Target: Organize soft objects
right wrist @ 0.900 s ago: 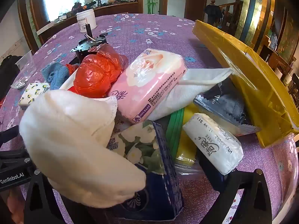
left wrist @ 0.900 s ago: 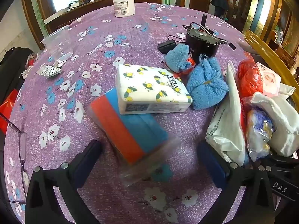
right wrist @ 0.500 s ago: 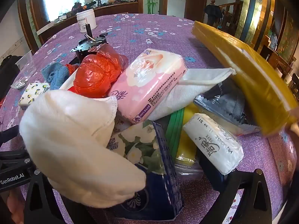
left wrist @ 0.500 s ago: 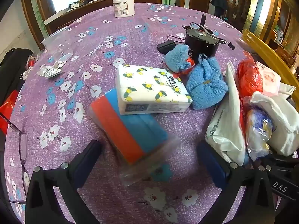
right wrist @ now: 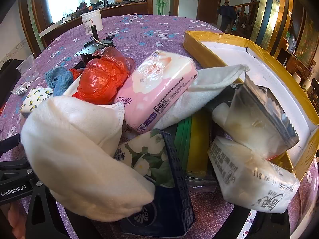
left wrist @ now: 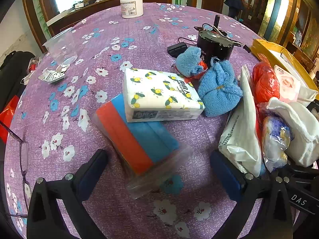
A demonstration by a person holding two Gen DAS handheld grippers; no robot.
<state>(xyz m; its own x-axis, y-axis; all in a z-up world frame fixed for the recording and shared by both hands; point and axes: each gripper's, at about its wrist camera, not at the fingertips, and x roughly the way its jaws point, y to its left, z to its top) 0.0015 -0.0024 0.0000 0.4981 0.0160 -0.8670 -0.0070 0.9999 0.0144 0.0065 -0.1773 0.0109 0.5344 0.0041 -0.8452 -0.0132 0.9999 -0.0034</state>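
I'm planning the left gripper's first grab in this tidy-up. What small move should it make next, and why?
Probably ease the left gripper down and forward over the orange and blue pack. Its jaws stand wide open and empty, and that pack's near end already lies between them on the tablecloth. The lemon-print tissue pack rests on its far end, so a low grip at the near end looks safest.

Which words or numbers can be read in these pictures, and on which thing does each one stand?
"GenRobot.AI": on the left tool's body.
"DAS": on the right tool's body.
"100%": pink tissue pack; its other print is too small.
Lemon-print tissue pack, white jar: labels too blurred.
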